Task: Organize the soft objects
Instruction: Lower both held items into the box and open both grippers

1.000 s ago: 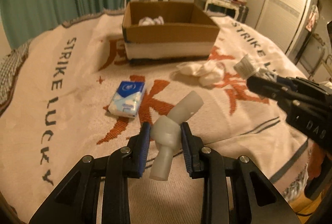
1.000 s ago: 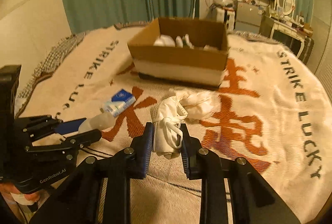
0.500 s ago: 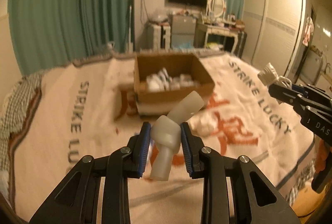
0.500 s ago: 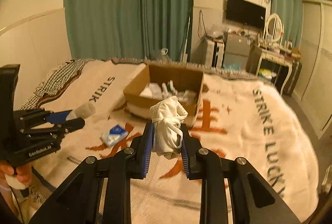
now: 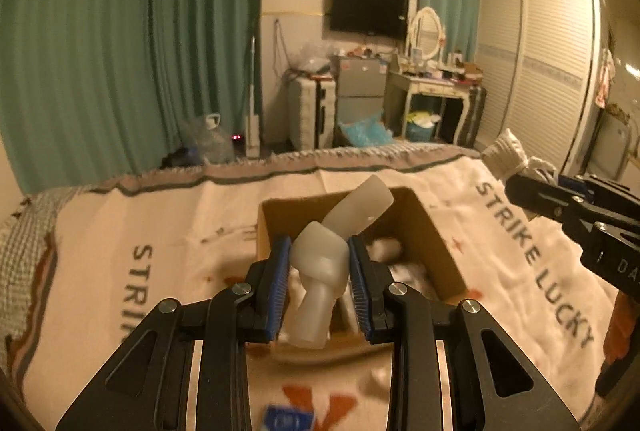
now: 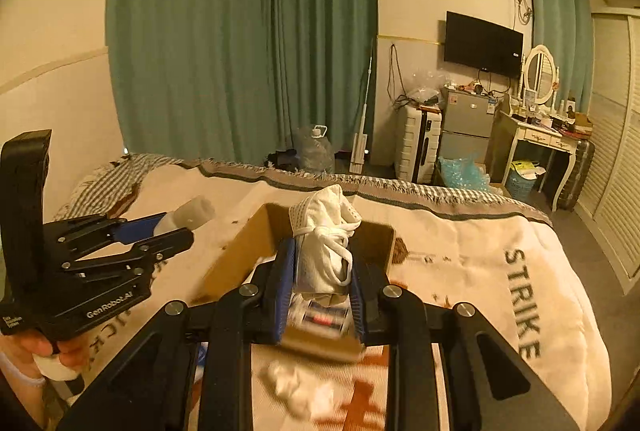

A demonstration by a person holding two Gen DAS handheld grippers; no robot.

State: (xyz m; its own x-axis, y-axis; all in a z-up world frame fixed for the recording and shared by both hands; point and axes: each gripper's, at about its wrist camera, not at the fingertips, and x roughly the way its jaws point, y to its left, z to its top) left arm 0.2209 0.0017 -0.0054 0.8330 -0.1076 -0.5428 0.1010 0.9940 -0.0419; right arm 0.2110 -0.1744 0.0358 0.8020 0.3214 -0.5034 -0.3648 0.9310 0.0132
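My left gripper (image 5: pixel 319 281) is shut on a pale knotted soft tube (image 5: pixel 320 263) and holds it in the air above the open cardboard box (image 5: pixel 436 243) on the bed. My right gripper (image 6: pixel 322 283) is shut on a white knotted mesh cloth bundle (image 6: pixel 326 251), also raised over the box (image 6: pixel 236 255). Each gripper shows in the other's view: the right one (image 5: pixel 516 183) at the right, the left one (image 6: pixel 182 227) at the left. White soft items (image 5: pixel 384 247) lie inside the box.
The bed carries a cream blanket (image 5: pixel 160 231) with "STRIKE LUCKY" lettering. A white soft bundle (image 6: pixel 300 387) and a blue tissue pack (image 5: pixel 286 421) lie on it before the box. Curtains (image 5: pixel 120 51), a dresser (image 5: pixel 432 87) and wardrobe (image 5: pixel 552 71) stand beyond.
Both grippers rose from just above the blanket and moved forward over the box, each keeping its object. The tissue pack and white bundle dropped to the bottom of the views.
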